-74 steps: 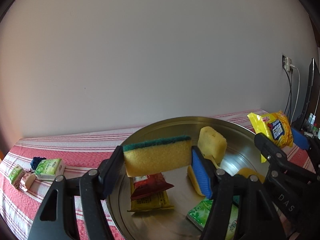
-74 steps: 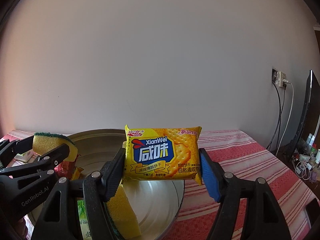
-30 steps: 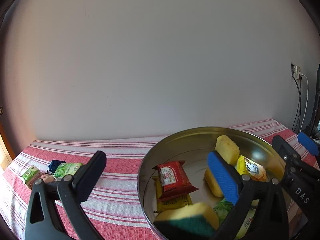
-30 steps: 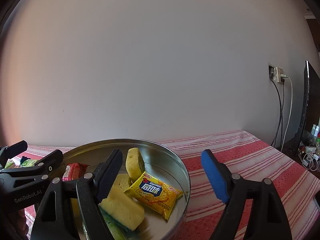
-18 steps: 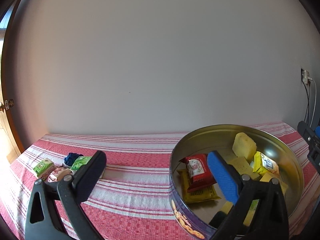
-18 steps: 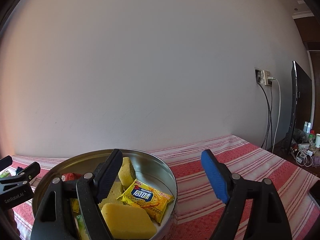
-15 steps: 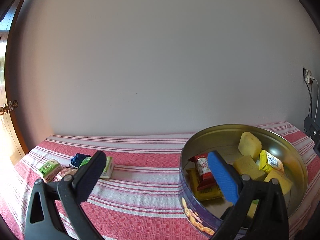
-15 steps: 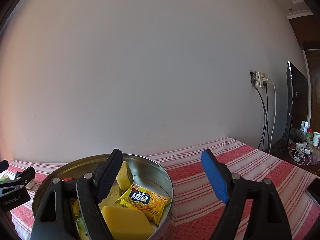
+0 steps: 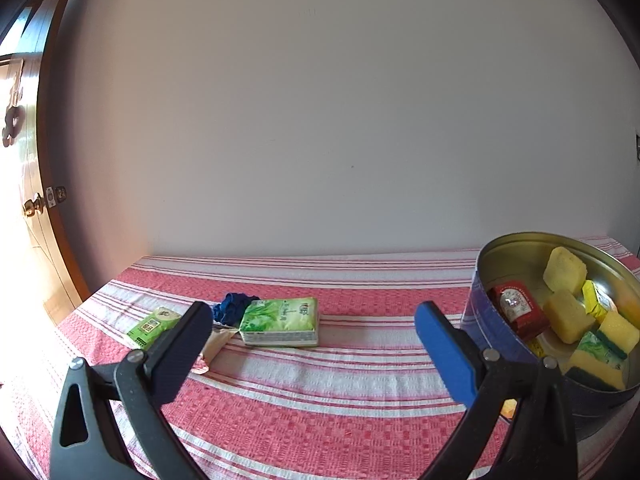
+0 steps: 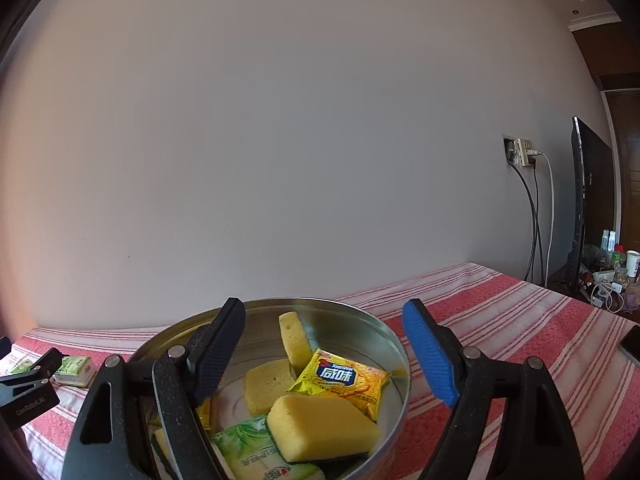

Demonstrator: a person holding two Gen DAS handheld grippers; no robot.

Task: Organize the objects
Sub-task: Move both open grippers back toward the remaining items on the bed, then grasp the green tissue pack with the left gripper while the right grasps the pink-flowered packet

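Observation:
A round metal tin (image 10: 394, 350) holds several yellow sponges (image 10: 320, 428), a yellow cracker packet (image 10: 340, 380), a green tissue pack (image 10: 260, 456) and a red snack packet (image 9: 518, 310). The tin also shows at the right of the left wrist view (image 9: 490, 320). My left gripper (image 9: 312, 344) is open and empty, facing a green tissue pack (image 9: 282, 320), a smaller green pack (image 9: 152, 326), a blue item (image 9: 232, 306) and a beige wrapper (image 9: 214, 346) on the cloth. My right gripper (image 10: 324, 352) is open and empty above the tin.
The table has a red and white striped cloth (image 9: 320, 400) and stands against a plain wall. A door with a knob (image 9: 30, 208) is at the far left. A monitor (image 10: 588, 200), cables and small bottles stand at the right. A dark phone edge (image 10: 632, 344) lies on the cloth.
Both grippers let go of their loads: the sponge and the cracker packet now lie in the tin. My left gripper has swung left toward the packs on the cloth. My right gripper has drawn back slightly.

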